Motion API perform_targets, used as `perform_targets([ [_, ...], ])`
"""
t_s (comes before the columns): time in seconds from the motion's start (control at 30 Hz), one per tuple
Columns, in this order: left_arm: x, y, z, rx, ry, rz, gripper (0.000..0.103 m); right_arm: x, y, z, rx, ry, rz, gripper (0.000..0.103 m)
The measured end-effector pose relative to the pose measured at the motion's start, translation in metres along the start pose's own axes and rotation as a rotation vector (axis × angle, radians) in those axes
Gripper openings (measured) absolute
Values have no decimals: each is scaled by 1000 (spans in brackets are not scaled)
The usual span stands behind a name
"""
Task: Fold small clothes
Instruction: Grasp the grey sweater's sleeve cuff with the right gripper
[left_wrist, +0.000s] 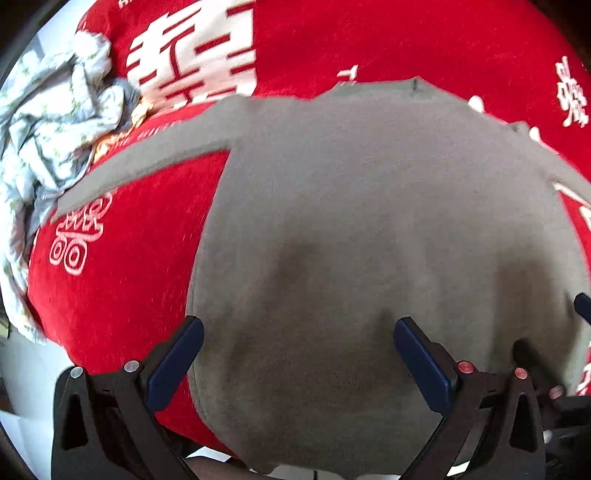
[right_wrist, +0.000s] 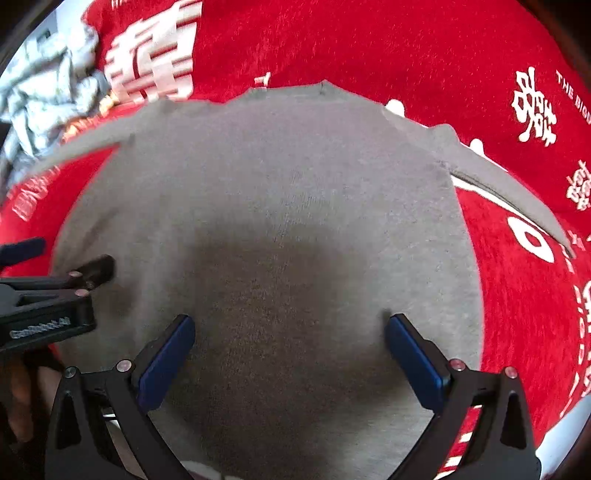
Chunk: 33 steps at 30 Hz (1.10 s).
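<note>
Red cloth (left_wrist: 122, 295) with white characters covers surface. Grey top (left_wrist: 369, 221) flat at its centre, sleeves spread. Left tongs (left_wrist: 297, 354) and right tongs (right_wrist: 290, 350) both released, hovering over hem. Risk: single-layer pinch, skewed fold. Crumpled pale garments (left_wrist: 55, 129) beyond left sleeve.

Crumpled clothes pile (left_wrist: 55, 122) — far left

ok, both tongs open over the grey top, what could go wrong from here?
1. The grey top lies flat on the red cloth; a deep pinch may catch both layers.
2. The left tongs and right tongs hover close together and could collide.
3. The crumpled pile sits near the left sleeve, which could snag when folded.
</note>
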<state>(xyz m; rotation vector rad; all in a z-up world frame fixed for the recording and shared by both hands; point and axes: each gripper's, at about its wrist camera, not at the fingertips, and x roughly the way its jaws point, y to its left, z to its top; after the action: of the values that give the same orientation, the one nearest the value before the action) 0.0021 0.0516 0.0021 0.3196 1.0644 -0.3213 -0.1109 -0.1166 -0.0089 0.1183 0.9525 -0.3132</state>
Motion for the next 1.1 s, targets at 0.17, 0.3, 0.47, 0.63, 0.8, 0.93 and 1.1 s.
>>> perform_targets([
  [0.17,-22,-42,40,69,-26,-82,103,-21,-113,27,265,-81,17,103],
  [0.3,-14,-90,82,100,-1,-144,103,-17,-222,28,500,-118,-57,103],
  [0.47,14,-156,127,131,25,-136,103,1,-343,29,697,-168,-40,103],
  [0.63,38,-199,147,136,73,-119,103,26,-418,31,878,-230,75,103],
  [0.8,56,-214,161,134,84,-114,103,45,-444,50,907,-287,88,103],
  [0.93,75,-223,175,123,116,-120,103,63,-455,69,872,-268,64,101],
  [1.1,88,-224,195,74,131,-152,103,91,-479,64,978,-217,174,11],
])
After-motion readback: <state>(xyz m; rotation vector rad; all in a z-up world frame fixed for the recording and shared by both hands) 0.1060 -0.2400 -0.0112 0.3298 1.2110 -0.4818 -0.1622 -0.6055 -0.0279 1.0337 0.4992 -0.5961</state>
